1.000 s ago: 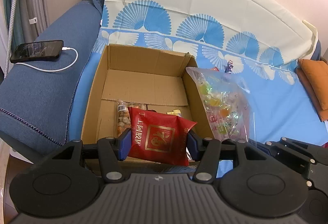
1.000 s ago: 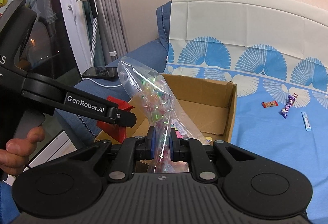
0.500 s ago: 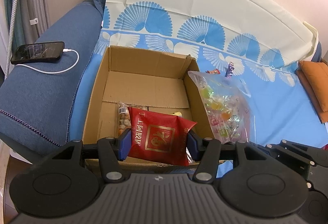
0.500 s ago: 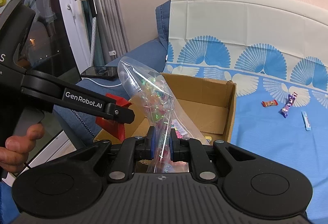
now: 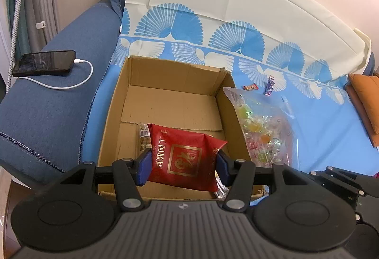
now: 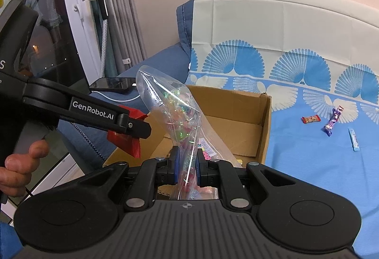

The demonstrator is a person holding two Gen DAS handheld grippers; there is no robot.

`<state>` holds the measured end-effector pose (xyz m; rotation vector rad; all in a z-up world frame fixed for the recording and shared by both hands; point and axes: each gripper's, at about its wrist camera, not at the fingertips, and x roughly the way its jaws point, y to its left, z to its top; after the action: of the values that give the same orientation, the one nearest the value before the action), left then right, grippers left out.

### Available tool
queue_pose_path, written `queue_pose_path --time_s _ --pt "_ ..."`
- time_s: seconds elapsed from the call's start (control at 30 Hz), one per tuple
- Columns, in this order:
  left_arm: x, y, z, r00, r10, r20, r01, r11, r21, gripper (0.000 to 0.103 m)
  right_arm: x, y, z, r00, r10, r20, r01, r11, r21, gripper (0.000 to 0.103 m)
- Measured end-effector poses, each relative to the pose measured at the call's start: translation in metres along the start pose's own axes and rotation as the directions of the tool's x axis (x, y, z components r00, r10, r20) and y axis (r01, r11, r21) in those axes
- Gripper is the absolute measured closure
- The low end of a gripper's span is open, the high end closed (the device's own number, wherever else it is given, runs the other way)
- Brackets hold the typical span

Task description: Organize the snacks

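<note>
My left gripper [image 5: 181, 167] is shut on a red snack pouch [image 5: 184, 154] with gold print, held over the near end of an open cardboard box [image 5: 165, 74]. A small clear packet [image 5: 143, 137] lies on the box floor behind the pouch. My right gripper [image 6: 186, 170] is shut on a clear bag of coloured candies [image 6: 175, 112], which stands up above the box's near right side; the same candy bag [image 5: 263, 131] shows right of the box in the left wrist view. The left gripper [image 6: 132, 128] with the red pouch [image 6: 125, 140] appears at the left of the right wrist view.
The box sits on a blue fan-patterned sheet [image 5: 319, 121] over a blue sofa. Three small wrapped snacks [image 6: 331, 122] lie on the sheet right of the box. A phone [image 5: 45, 64] on a white cable rests on the sofa arm. An orange cushion [image 5: 364, 102] lies far right.
The left wrist view has shifted slightly, so the box sits a bit lower in frame. Both grips are unchanged.
</note>
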<state>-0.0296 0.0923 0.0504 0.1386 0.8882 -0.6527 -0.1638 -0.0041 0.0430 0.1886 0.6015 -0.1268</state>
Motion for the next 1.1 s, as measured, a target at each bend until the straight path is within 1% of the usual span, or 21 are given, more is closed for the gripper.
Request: queue_pose_path --time_s 0.6,1.1 --pt "0.026 0.004 0.015 1.0 0.008 -0.026 -0.008 1.0 -0.012 0.042 0.026 -0.004 0.008 1.0 -0.001 -0.029 0.001 1.0 0.029 0.089" --pt "0.07 0.006 0.042 0.998 0.035 -0.048 -0.035 0.999 -0.004 0.042 0.065 -0.019 0.018 0.998 0.001 -0.059 0.002 0.999 0.054 0.089"
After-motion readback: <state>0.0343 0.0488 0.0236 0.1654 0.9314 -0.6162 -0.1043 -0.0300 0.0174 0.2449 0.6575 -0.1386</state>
